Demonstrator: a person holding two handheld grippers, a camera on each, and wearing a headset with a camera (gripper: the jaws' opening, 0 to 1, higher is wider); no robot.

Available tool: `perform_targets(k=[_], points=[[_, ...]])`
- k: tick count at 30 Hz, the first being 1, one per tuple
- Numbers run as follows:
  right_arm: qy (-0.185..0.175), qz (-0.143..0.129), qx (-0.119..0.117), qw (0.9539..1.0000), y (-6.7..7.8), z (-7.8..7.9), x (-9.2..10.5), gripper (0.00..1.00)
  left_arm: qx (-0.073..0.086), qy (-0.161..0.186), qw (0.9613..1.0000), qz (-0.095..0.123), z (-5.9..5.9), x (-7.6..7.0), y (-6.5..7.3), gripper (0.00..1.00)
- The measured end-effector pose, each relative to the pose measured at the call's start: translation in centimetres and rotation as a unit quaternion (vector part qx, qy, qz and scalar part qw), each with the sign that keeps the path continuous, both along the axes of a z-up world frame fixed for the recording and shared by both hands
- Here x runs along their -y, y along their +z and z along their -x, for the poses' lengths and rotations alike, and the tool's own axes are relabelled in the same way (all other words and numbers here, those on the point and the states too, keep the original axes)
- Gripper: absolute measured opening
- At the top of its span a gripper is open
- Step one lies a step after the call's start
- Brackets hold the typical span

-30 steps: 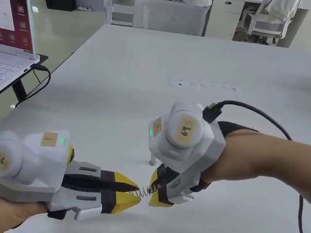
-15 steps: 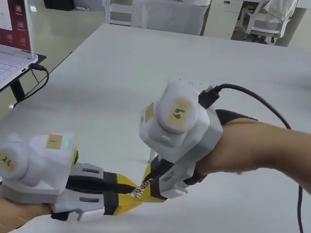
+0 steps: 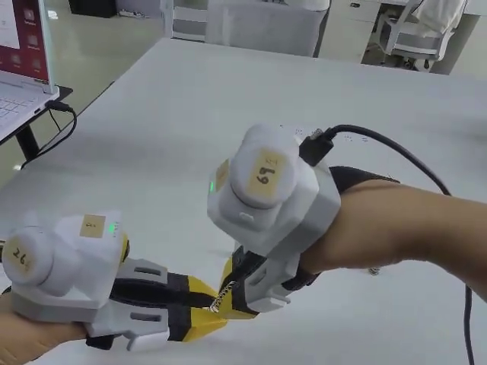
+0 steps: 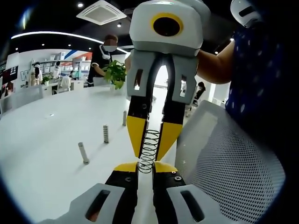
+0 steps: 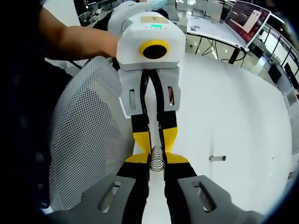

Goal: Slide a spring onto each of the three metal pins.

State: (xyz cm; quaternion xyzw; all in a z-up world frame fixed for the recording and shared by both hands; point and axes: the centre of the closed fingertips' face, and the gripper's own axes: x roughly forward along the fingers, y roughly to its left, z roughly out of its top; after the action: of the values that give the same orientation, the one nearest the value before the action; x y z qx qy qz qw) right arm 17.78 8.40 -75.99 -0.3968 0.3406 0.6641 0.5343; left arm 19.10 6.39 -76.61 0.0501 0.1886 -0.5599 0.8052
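Observation:
A small metal spring spans the gap between the two grippers, which meet tip to tip. My left gripper is shut on its lower end. Tilted down over it from above, my right gripper pinches the other end between its yellow fingertips. On the white table stand three metal pins: a bare one, one with a coil around it and one further back. One pin appears in the right gripper view.
A laptop on a stand with a black cable sits at the far left. A socket strip lies flush in the table. Office chairs stand beyond the far edge. A mesh chair back is close behind the grippers.
The right gripper has risen and tipped steeply down over the left one. The spring between them has swung from near level to slanted upward. The left gripper has stayed low.

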Motion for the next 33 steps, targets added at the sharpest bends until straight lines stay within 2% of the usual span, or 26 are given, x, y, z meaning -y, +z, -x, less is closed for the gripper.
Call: perform_targets(k=[8, 10, 17, 25, 33], points=[[-0.001, 0.008, 0.001, 1.0, -0.2, -0.1, 0.2, 0.08, 0.002, -0.002, 1.0, -0.005, -0.1, 0.2, -0.2, 0.03], [-0.002, 0.011, 0.0, 0.9999, -0.3, -0.2, 0.3, 0.08, 0.0, -0.003, 0.9999, -0.011, -0.1, 0.1, -0.5, 0.03], [-0.004, 0.024, 0.004, 0.9997, -0.6, -0.5, 0.7, 0.08, -0.001, 0.004, 0.9999, -0.011, -0.1, -0.2, -0.6, 0.1], [-0.01, 0.027, 0.009, 0.9995, -0.6, -1.2, 1.1, 0.08, -0.002, 0.015, 0.9998, -0.012, -0.2, -0.6, -0.9, 0.21], [-0.024, 0.035, 0.018, 0.9989, -0.5, -2.5, 2.2, 0.08, -0.001, 0.041, 0.9991, -0.012, -0.7, -1.3, -1.2, 0.38]])
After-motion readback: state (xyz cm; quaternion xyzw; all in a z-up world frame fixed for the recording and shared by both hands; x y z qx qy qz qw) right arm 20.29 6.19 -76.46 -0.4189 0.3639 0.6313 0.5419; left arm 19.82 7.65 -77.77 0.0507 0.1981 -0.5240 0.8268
